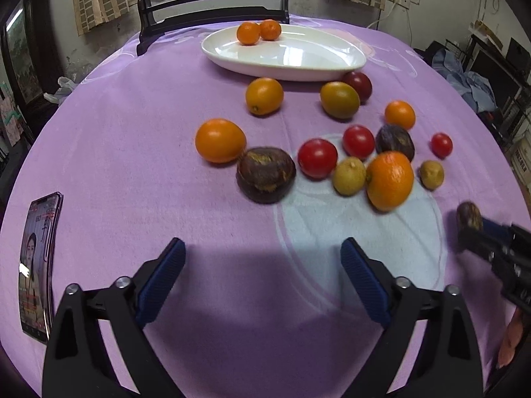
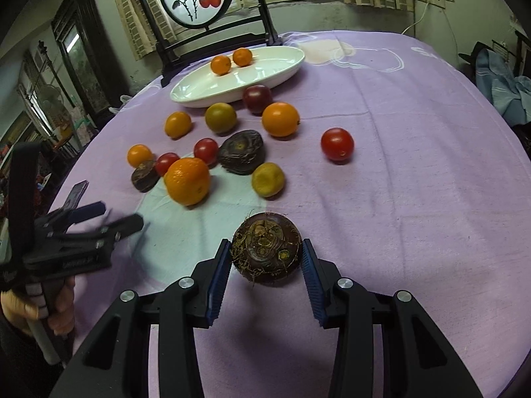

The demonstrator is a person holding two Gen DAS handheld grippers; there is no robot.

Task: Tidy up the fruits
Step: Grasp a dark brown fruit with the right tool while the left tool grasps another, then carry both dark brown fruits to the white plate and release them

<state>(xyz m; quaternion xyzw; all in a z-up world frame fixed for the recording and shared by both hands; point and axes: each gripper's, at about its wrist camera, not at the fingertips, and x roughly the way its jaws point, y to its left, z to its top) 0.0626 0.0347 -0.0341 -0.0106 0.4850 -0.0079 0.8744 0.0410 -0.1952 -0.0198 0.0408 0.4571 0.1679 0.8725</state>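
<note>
My right gripper (image 2: 266, 242) is shut on a dark brown water chestnut (image 2: 265, 255), its blue pads pressing both sides, a little above the purple cloth. The left wrist view shows that same water chestnut (image 1: 468, 215) at the right edge. My left gripper (image 1: 262, 255) stands open over bare cloth with nothing between its fingers; another water chestnut (image 1: 265, 174) lies just ahead of it. Several small oranges, red tomatoes and yellowish fruits lie scattered, among them a large orange (image 1: 390, 180). A white oval plate (image 1: 285, 73) at the far side holds two small oranges (image 1: 248, 33).
A phone (image 1: 38, 265) lies on the cloth at the left edge. A dark chair (image 1: 212, 3) with a round painted panel stands behind the plate. One tomato (image 2: 337, 144) sits apart to the right. A hand (image 2: 59, 301) holds the left gripper's handle.
</note>
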